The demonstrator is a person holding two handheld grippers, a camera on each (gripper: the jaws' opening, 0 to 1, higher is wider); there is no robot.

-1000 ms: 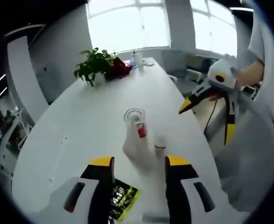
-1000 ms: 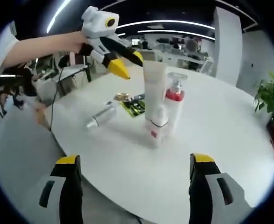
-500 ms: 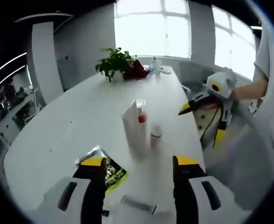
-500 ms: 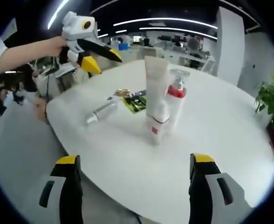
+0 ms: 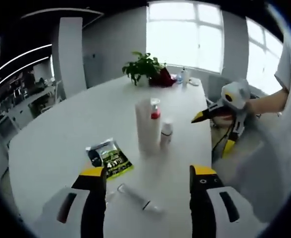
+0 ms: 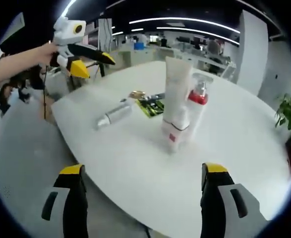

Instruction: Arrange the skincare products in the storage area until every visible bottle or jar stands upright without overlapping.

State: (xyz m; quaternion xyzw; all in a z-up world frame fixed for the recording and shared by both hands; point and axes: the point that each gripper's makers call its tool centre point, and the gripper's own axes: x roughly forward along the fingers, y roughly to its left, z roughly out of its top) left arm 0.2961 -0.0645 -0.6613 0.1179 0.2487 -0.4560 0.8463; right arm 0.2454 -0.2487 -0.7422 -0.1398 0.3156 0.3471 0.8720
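Currently both my grippers are released, holding nothing: left gripper above the near end of the white table, right gripper off its edge. Office room, bright windows, potted plant at the far end. Ahead of the left jaws: silver bottle lying flat, green sachet beside it, then the upright cluster — white tube, red-collared pump bottle, small bottle. Versus 1 s ago, I've pulled the left gripper back; the products sit farther off.
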